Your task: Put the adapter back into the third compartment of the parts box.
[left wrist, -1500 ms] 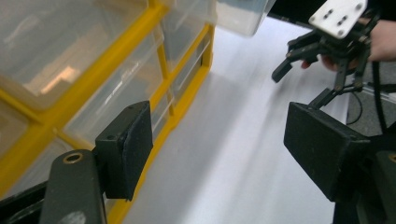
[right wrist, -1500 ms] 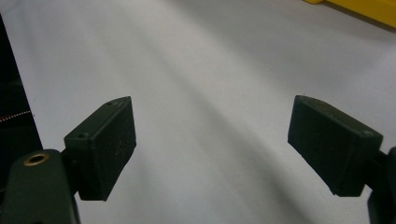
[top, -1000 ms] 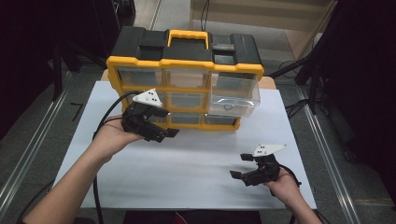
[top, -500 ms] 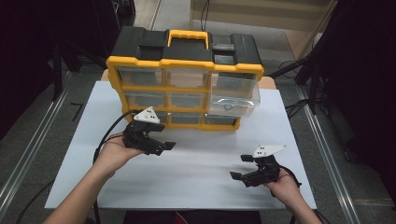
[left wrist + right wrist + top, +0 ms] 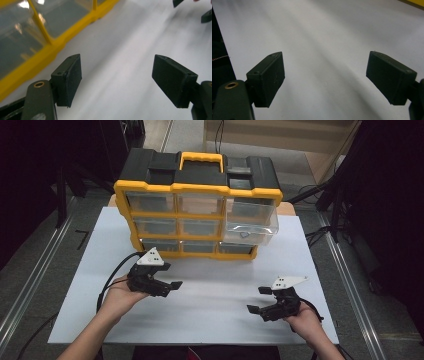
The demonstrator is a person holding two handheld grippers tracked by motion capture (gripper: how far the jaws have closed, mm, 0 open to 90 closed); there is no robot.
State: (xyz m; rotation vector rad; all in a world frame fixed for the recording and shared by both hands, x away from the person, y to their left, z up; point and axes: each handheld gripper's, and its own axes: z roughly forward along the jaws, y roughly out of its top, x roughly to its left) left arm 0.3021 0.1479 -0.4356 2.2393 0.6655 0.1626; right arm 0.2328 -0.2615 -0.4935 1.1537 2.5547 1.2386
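A yellow and black drawer cabinet stands at the back of the white table top. Its clear drawers are pushed in, except the right-hand one, which is pulled out toward me. My left gripper hovers open in front of the cabinet's lower left, jaws wide apart and nothing between them. In the left gripper view the left gripper points along the cabinet's yellow base. My right gripper is open too, low over the table near the front right. In the right gripper view the right gripper holds nothing.
Metal rails run along both sides of the table. Black cables trail from each gripper; the left one loops back along the forearm. Dark floor and stands surround the table.
My left gripper has drawn back from the cabinet's lower drawers toward me and down, staying open. The right gripper has barely moved.
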